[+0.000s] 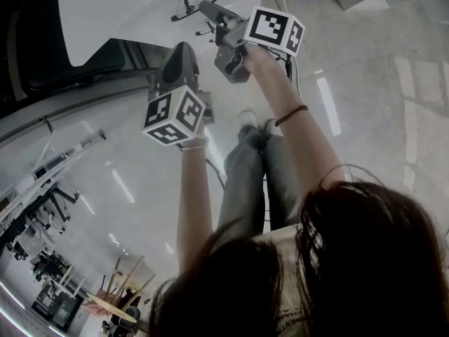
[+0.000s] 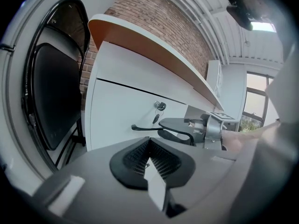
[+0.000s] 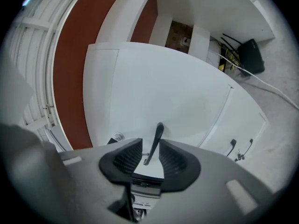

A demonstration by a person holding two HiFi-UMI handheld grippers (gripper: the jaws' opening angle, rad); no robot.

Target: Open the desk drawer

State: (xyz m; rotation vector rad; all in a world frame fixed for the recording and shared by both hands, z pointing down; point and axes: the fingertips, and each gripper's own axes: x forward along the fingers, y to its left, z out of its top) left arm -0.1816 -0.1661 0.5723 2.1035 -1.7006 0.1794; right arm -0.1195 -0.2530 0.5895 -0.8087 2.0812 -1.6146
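The white desk (image 1: 140, 5) has a drawer front (image 3: 177, 92) with a thin black handle (image 3: 158, 133) and a keyed lock (image 2: 160, 106) beside it. My right gripper (image 3: 149, 155) is at the drawer, and the handle runs between its ribbed pads, which are closed in on it. In the left gripper view the handle (image 2: 140, 127) sticks out leftward from the right gripper (image 2: 163, 127). The drawer front lies flush with its seam. My left gripper (image 2: 149, 149) hangs a little back from the desk, shut with nothing in it. In the head view the right gripper (image 1: 210, 12) is ahead of the left gripper (image 1: 181, 48).
A black folding chair (image 2: 51, 92) stands left of the desk. The neighbouring panel has two more small handles (image 3: 232, 144). Cables and a black box (image 3: 250, 55) lie on the floor under the desk. The person's legs (image 1: 256, 174) are below the grippers.
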